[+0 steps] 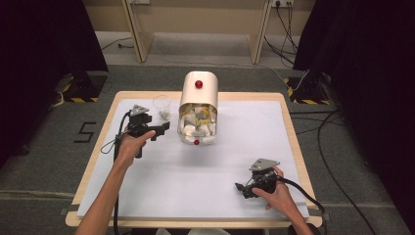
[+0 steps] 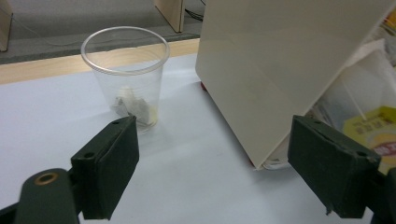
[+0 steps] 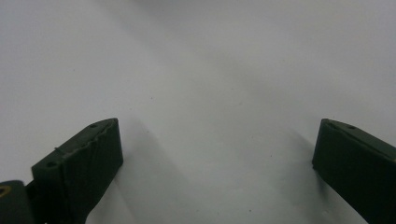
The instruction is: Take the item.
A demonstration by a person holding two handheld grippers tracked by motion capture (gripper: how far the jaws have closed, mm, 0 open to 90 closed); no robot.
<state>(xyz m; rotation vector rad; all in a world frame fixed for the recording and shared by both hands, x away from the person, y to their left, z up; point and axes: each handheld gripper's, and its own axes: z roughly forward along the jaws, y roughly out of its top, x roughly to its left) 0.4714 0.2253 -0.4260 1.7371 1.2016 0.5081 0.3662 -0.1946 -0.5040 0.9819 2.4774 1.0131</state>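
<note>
A clear plastic cup (image 1: 162,105) (image 2: 125,70) stands at the back left of the white sheet with a tea bag (image 2: 133,106) lying in its bottom. Right beside it is a cream box (image 1: 198,93) (image 2: 280,60) with a red knob, its see-through front full of packets (image 1: 197,125) (image 2: 373,135). My left gripper (image 1: 160,129) (image 2: 215,168) is open and holds nothing. It sits just in front of the cup, aimed at the gap between cup and box. At the front right, my right gripper (image 1: 241,189) (image 3: 215,158) rests low over the bare sheet, open and holding nothing.
The white sheet (image 1: 210,166) covers a wooden-edged table (image 1: 93,161). Cables (image 1: 323,147) trail on the floor to the right and from each gripper. Wooden frame legs (image 1: 139,34) stand beyond the table, and dark curtains hang on both sides.
</note>
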